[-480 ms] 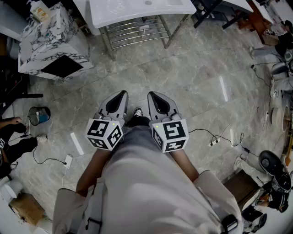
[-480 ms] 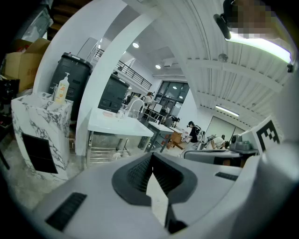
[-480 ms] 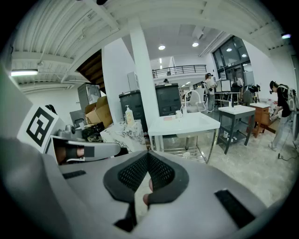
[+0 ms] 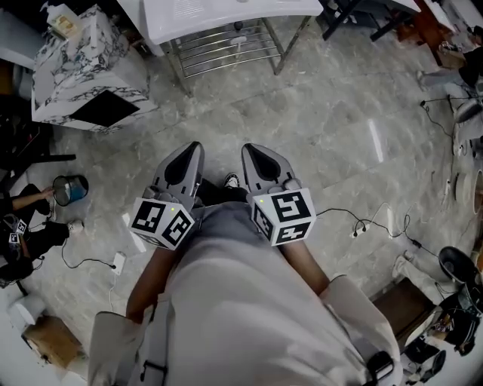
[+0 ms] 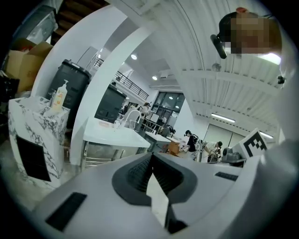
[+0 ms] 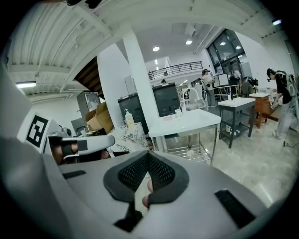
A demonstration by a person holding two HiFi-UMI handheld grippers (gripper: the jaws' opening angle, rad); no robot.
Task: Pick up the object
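No single object to pick up stands out. My left gripper (image 4: 193,146) and right gripper (image 4: 250,148) are held side by side close in front of the person's body, above the marbled floor. Both point towards a white table (image 4: 226,15) some way ahead. The jaws of each are shut, with nothing between them. In the left gripper view, the left gripper (image 5: 150,157) aims at that white table (image 5: 110,135). The right gripper (image 6: 148,154) faces the white table (image 6: 187,122) too, with small items on top that I cannot make out.
A marble-patterned cabinet (image 4: 83,68) with a pump bottle (image 4: 56,16) stands at the left. A blue bucket (image 4: 69,188), a cardboard box (image 4: 49,339) and loose cables (image 4: 362,222) lie on the floor. People (image 6: 280,93) stand by other tables at the far right.
Both grippers have edged a little forward, and the left one has drifted slightly left. Their jaws stay shut.
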